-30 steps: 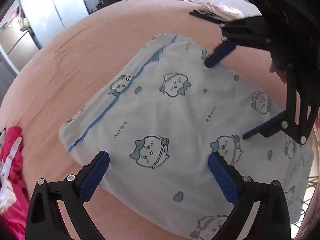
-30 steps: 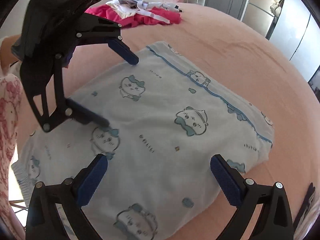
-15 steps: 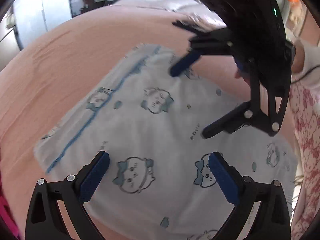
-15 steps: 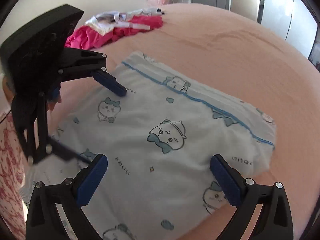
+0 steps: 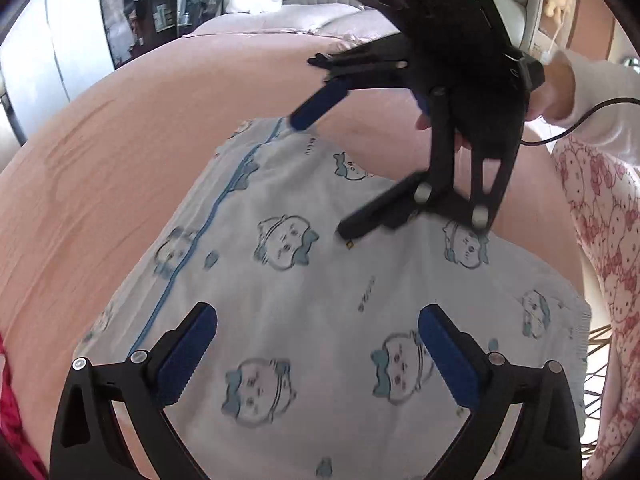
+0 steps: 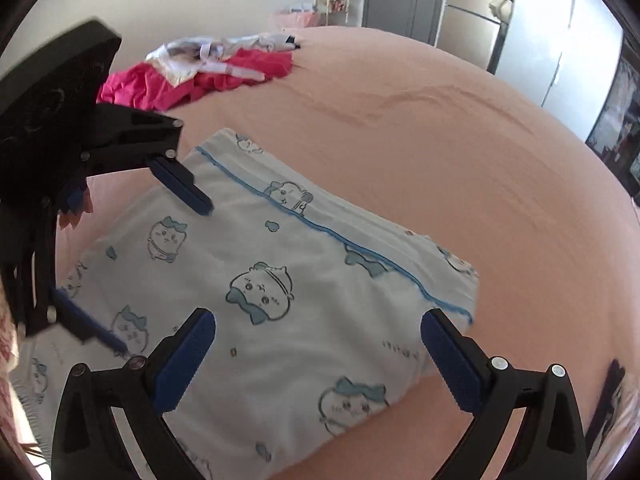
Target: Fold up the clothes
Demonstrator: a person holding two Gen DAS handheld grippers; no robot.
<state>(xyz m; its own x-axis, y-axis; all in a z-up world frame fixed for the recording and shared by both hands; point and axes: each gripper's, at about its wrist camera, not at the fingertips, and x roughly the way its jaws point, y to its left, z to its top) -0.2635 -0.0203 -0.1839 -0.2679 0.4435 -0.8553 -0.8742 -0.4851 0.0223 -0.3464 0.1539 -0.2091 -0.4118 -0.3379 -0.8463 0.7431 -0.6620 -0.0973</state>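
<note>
A folded white garment (image 5: 304,292) printed with blue cartoon cats and edged with a blue trim line lies flat on the pink bed. My left gripper (image 5: 318,354) hovers open over its near part, with nothing between the blue pads. In the left wrist view my right gripper (image 5: 334,168) is open above the garment's far side, its lower fingertip close to the cloth. The right wrist view shows the same garment (image 6: 288,280) under my open right gripper (image 6: 318,360). My left gripper (image 6: 152,268) stands open at the left there.
A pile of crimson and white clothes (image 6: 192,80) lies at the far end of the bed (image 6: 440,152). Pillows (image 5: 320,20) sit at the headboard end. A person's hand (image 5: 556,88) and pink-printed clothing (image 5: 608,248) are at the right. A fridge and cabinets (image 6: 480,32) stand beyond the bed.
Both wrist views have swung and drawn back a little over the garment. Each gripper stays open. The garment has not moved.
</note>
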